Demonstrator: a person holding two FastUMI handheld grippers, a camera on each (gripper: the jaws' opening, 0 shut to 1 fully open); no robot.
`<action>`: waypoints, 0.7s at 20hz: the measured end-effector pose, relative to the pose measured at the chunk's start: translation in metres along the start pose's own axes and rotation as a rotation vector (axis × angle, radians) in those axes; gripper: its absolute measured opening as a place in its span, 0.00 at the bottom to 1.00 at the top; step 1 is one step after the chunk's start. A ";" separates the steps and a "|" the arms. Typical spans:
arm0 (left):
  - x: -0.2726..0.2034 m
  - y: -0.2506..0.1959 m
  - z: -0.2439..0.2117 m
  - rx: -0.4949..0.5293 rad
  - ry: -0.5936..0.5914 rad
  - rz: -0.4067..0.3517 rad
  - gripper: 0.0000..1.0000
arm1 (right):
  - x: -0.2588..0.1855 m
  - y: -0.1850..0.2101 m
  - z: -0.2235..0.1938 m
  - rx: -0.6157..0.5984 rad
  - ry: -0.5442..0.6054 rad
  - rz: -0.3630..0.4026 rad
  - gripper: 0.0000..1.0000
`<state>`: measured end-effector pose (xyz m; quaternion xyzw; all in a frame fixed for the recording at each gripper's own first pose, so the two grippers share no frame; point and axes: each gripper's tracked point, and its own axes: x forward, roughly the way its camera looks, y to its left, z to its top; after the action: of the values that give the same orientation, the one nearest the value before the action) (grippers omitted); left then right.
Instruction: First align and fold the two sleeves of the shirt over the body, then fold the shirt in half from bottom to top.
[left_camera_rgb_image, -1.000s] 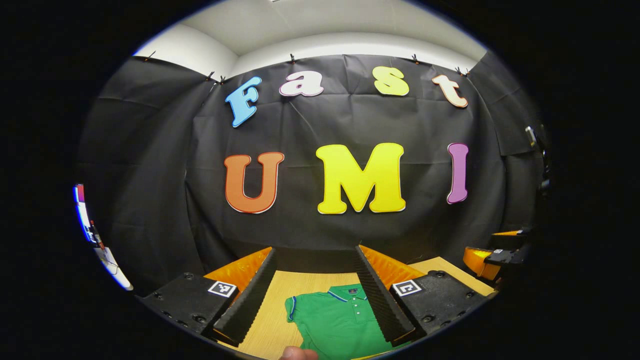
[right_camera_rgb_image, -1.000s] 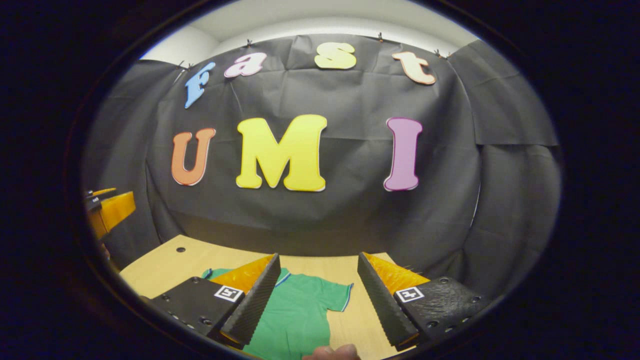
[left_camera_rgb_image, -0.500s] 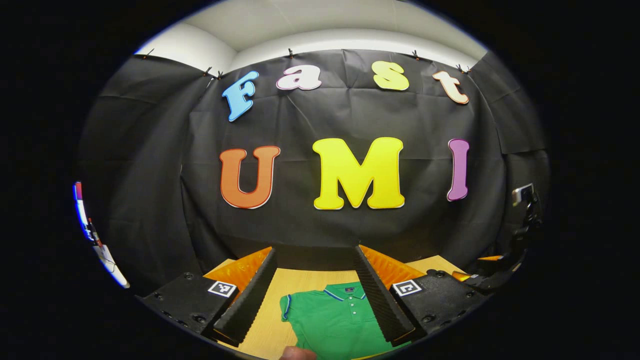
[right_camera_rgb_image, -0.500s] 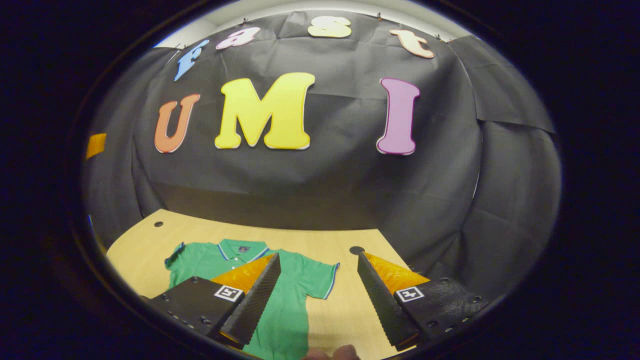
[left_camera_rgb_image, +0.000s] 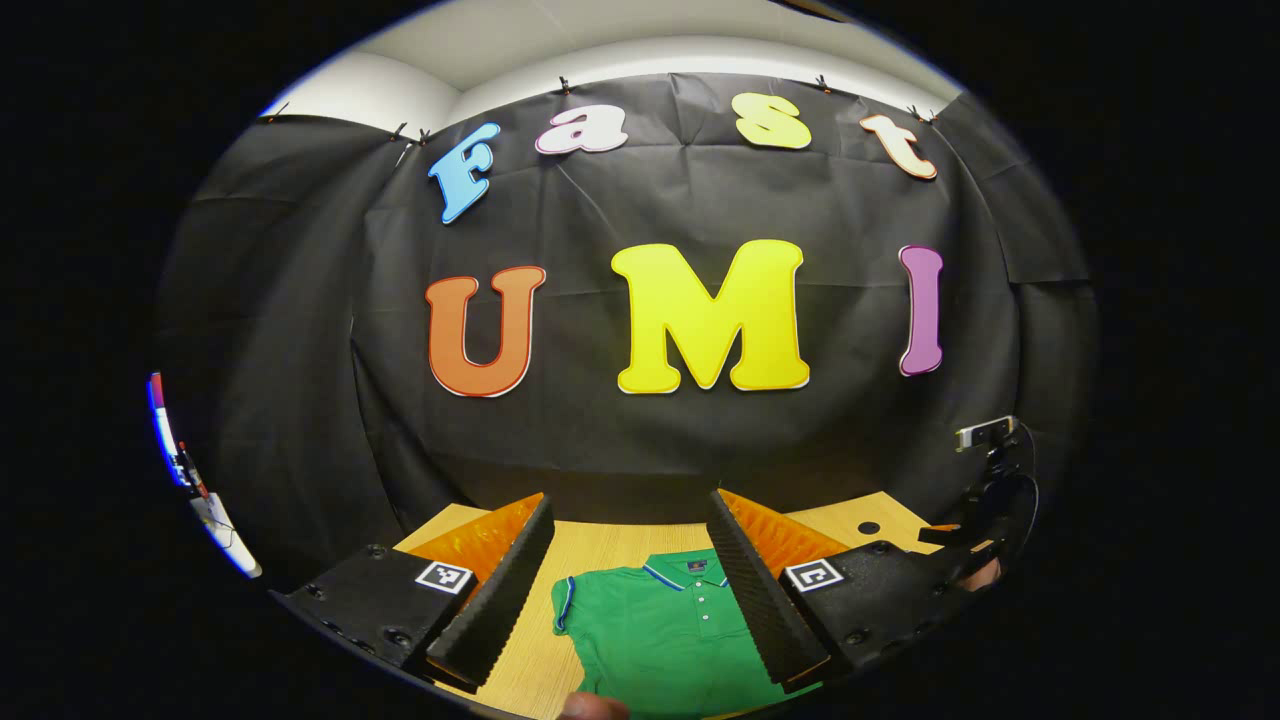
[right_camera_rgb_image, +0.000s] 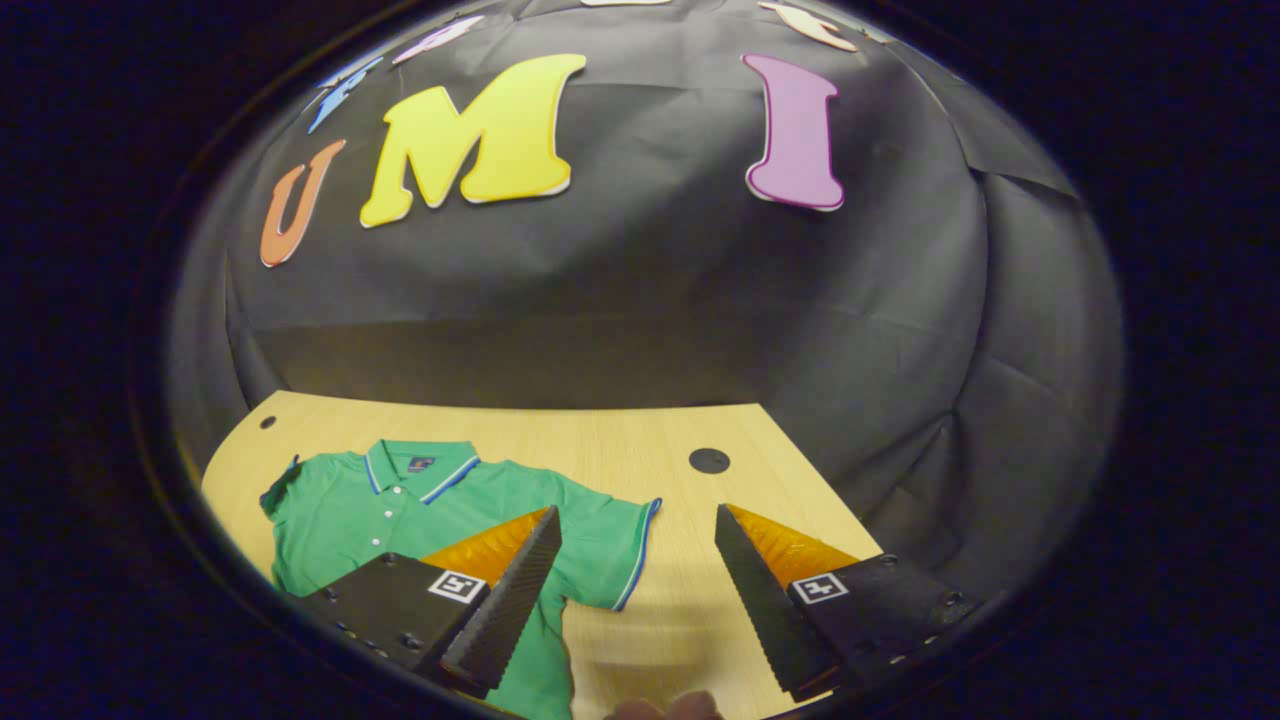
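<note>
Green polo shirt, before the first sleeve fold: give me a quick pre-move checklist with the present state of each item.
1. Green polo shirt lies flat on the wooden table: ok.
2. Right sleeve spread out, unfolded: ok.
3. Right hand-held gripper open, holding nothing: ok.
4. Left hand-held gripper open above the shirt: ok.
5. Left sleeve spread flat: cannot tell.
6. Bottom hem straight: cannot tell.

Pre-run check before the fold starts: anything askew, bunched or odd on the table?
Nothing serious. The green shirt lies face up on the table, collar toward the wall. One sleeve is spread flat; the other sleeve looks slightly curled at its edge. Both grippers, left and right, are open above it.
</note>
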<state>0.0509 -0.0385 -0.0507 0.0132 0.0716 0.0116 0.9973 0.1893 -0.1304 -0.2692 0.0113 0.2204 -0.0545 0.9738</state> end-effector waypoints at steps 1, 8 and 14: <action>0.003 -0.001 -0.002 0.004 0.005 0.005 0.97 | 0.013 0.001 -0.006 0.001 0.019 0.010 0.96; 0.012 -0.013 -0.024 0.013 0.057 0.004 0.98 | 0.087 0.005 -0.053 -0.022 0.127 0.055 0.95; 0.021 -0.016 -0.036 0.022 0.081 0.015 0.98 | 0.113 0.003 -0.077 0.043 0.216 0.066 0.94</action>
<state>0.0670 -0.0527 -0.0893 0.0243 0.1121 0.0188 0.9932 0.2581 -0.1355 -0.3873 0.0453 0.3223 -0.0257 0.9452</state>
